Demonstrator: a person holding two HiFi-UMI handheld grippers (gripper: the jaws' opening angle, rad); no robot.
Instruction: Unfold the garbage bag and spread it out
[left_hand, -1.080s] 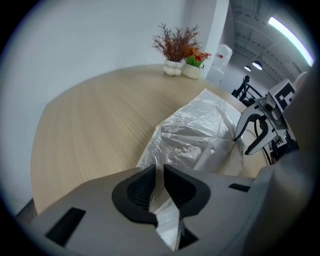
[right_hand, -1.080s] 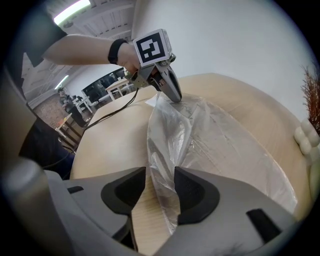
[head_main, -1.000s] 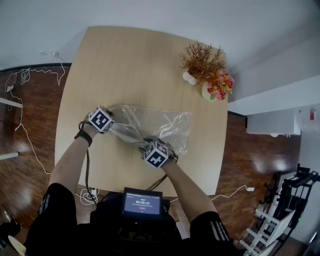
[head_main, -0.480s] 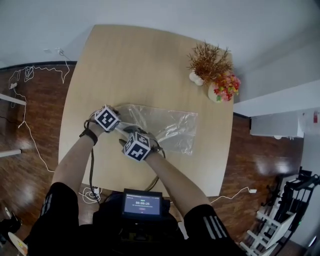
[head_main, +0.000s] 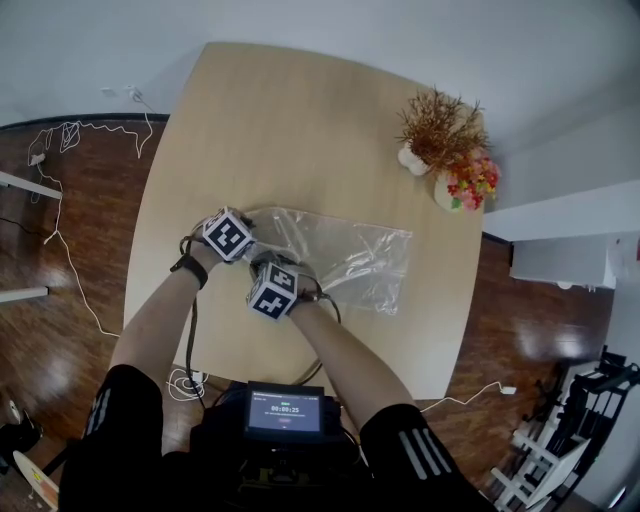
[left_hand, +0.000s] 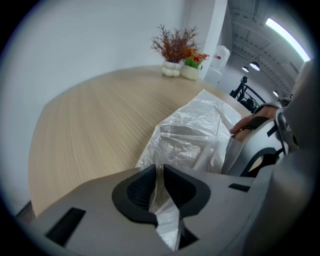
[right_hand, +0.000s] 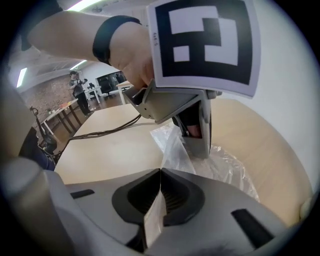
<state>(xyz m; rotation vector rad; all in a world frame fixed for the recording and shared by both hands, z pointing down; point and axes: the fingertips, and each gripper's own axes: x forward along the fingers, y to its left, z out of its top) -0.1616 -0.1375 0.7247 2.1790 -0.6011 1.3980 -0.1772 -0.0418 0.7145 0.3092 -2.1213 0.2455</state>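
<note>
The left tool (left_hand: 157, 176) and the right tool (right_hand: 160, 176), its jaws just closed, both clench the clear crinkled plastic garbage bag (head_main: 352, 252) at its nine-o'clock end, its length running toward three o'clock.

The table (head_main: 250, 130) is open along its far and left edges. A dried plant (head_main: 437, 125) and a flower pot (head_main: 466, 182) block the far right corner, and a plastic bag (head_main: 350, 255) covers the middle.

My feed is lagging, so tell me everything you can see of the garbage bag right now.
The garbage bag is thin, clear, crinkled plastic. It lies mostly flat across the wooden table, bunched and lifted at the grippers' end. The left gripper pinches that end. The right gripper, whose jaws have just been closing, pinches a fold close beside it.
</note>
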